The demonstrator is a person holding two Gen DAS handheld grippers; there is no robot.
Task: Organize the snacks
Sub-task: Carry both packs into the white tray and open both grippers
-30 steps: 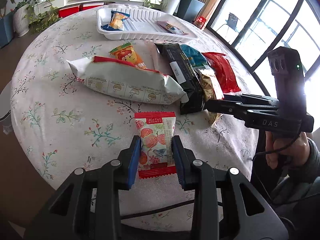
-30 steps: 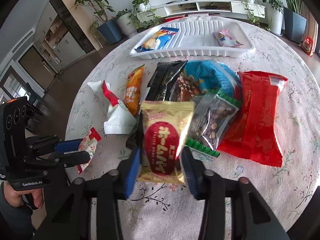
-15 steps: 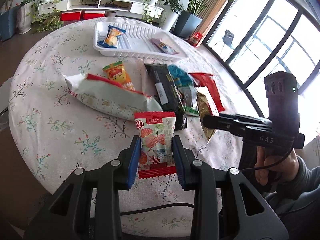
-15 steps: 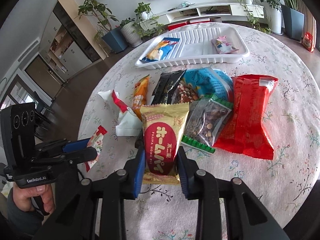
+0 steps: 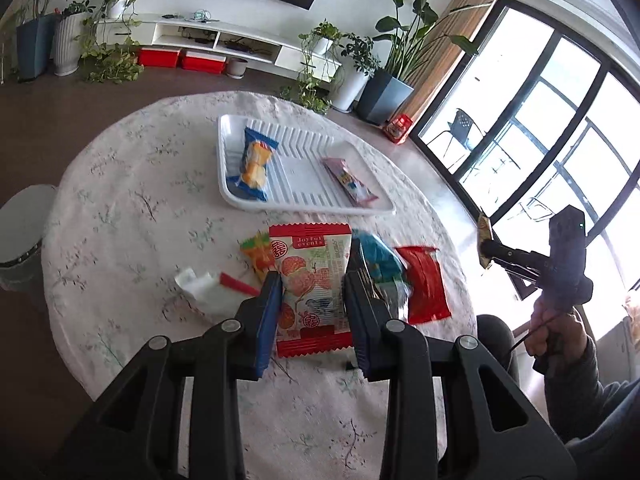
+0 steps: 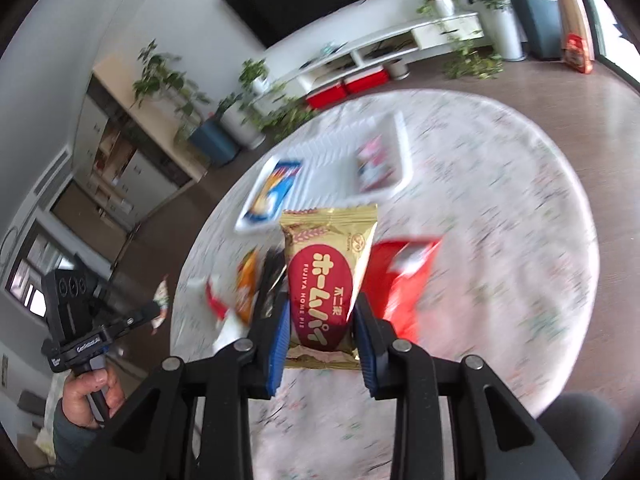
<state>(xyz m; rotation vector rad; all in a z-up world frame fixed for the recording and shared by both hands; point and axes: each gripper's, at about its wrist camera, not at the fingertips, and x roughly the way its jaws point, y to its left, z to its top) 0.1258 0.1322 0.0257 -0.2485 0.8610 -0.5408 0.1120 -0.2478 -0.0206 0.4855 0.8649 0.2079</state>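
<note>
Left wrist view shows the left gripper (image 5: 310, 312) clamped on a red-and-white sachet (image 5: 310, 280), its blue pads pressed to the packet's two sides, the packet held clear above the table (image 5: 120, 208). Past it, a white tray (image 5: 304, 200) sits on the flowered cloth with a blue packet (image 5: 252, 164) at its left end and a pink packet (image 5: 350, 182) at its right. Between tray and gripper lie an orange packet (image 5: 256, 252), a white bag (image 5: 208, 292), a teal bag (image 5: 378, 256) and a red bag (image 5: 424, 284).

Right wrist view, blurred beyond the fingers, shows the right gripper (image 6: 320, 328) closed narrowly on a gold packet (image 6: 328, 280), which stands upright between the pads above the table. Its jaws have just been closing, with that packet between them. At left, a hand (image 6: 88, 396) holds the left gripper.
</note>
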